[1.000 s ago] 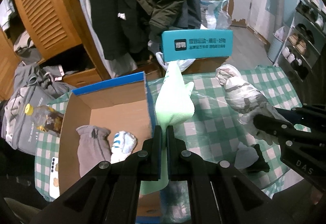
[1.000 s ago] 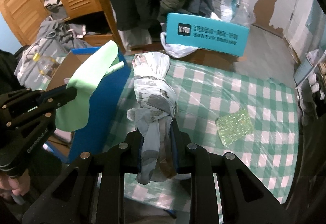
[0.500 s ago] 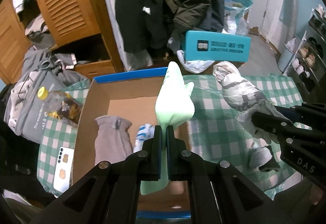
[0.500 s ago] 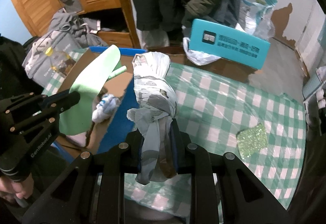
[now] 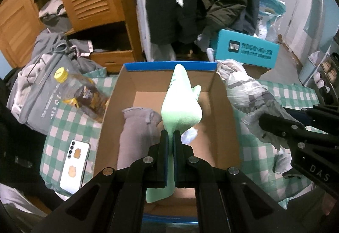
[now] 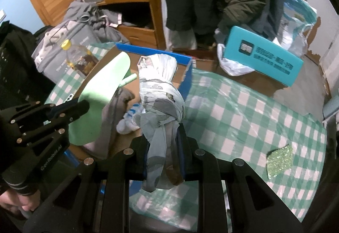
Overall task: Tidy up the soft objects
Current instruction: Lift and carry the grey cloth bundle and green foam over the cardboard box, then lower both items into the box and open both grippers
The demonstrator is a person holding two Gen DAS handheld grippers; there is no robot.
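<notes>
My left gripper (image 5: pixel 171 137) is shut on a light green cloth (image 5: pixel 180 106), which hangs over the open cardboard box (image 5: pixel 224 127) with the blue rim. Inside the box lie a grey sock (image 5: pixel 135 133) and a white-and-blue sock (image 6: pixel 129 120). My right gripper (image 6: pixel 163 144) is shut on a knotted white-and-grey patterned cloth bundle (image 6: pixel 159 99), held above the box's right wall. In the right wrist view the left gripper (image 6: pixel 84 106) and the green cloth (image 6: pixel 101 101) show at left. The bundle (image 5: pixel 245 93) and the right gripper (image 5: pixel 264 120) show at the right of the left wrist view.
The table has a green checked cover (image 6: pixel 243 116). A glittery green patch (image 6: pixel 279 158) lies on it at right. A bottle with a yellow cap (image 5: pixel 80 93) and a white phone (image 5: pixel 74 165) lie left of the box. A teal box (image 5: pixel 245 50), hanging coats and a wooden wardrobe stand behind.
Both grippers have moved left with their cloths: the green cloth now hangs over the middle of the box, and the bundle has come from over the table to the box's right wall.
</notes>
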